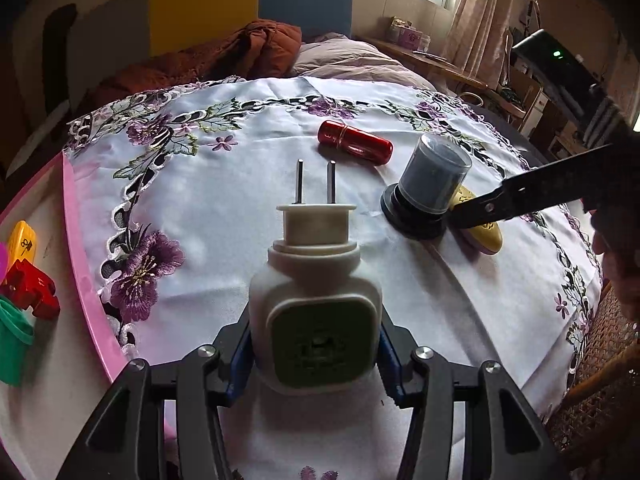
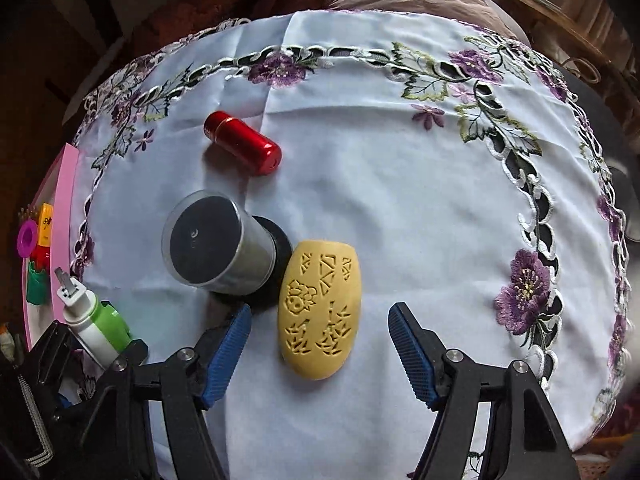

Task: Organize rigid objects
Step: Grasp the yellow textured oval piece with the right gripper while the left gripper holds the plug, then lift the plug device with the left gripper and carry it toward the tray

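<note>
My left gripper (image 1: 316, 354) is shut on a white plug-in device with a green face (image 1: 316, 304), its two prongs pointing away; it also shows in the right wrist view (image 2: 96, 326). My right gripper (image 2: 320, 344) is open, its fingers on either side of a yellow carved oval object (image 2: 320, 312) lying on the cloth; that object also shows in the left wrist view (image 1: 482, 232). A clear-lidded jar on a black base (image 2: 220, 244) lies tipped beside it. A red metal cylinder (image 2: 242, 142) lies farther back.
A white tablecloth with purple embroidered flowers (image 2: 400, 180) covers the table. A pink tray (image 1: 80, 248) at the left holds yellow, red and green toys (image 1: 28, 280). A bed with blankets (image 1: 248, 52) lies beyond the table. A wicker chair (image 1: 600, 360) is at the right.
</note>
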`<state>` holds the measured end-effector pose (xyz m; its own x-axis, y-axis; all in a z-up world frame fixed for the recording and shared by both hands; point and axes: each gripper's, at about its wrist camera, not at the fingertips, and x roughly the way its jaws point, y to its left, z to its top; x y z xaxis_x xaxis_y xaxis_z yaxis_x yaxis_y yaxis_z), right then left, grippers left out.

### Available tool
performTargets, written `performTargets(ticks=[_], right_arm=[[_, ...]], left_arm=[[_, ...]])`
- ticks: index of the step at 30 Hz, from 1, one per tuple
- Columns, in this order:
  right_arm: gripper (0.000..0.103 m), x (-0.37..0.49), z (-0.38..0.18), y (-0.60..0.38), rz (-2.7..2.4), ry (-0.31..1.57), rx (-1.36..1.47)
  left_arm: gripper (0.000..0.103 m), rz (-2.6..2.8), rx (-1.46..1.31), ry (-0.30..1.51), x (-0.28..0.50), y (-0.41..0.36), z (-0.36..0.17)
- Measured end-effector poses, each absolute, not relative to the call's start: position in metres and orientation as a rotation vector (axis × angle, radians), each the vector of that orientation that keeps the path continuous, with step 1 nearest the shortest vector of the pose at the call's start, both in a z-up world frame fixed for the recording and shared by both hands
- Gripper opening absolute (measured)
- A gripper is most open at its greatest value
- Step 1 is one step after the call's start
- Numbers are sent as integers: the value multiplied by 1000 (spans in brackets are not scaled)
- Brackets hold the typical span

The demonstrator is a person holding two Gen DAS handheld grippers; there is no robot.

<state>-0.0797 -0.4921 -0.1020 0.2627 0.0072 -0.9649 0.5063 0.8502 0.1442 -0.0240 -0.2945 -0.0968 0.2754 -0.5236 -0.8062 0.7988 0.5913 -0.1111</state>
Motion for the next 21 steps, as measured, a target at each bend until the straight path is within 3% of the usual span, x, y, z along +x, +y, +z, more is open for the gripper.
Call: performTargets(ticks=[1, 2, 21], right_arm=[[45, -77, -107, -490, -352, 1288, 462], [44, -75, -113, -488, -367, 1316, 442], [47, -85, -114, -510, -570, 1202, 419]], left_arm=[[52, -913, 347, 925, -24, -294, -97], [53, -913, 350, 924, -24, -293, -97], [52, -897, 351, 885, -33, -282, -95]])
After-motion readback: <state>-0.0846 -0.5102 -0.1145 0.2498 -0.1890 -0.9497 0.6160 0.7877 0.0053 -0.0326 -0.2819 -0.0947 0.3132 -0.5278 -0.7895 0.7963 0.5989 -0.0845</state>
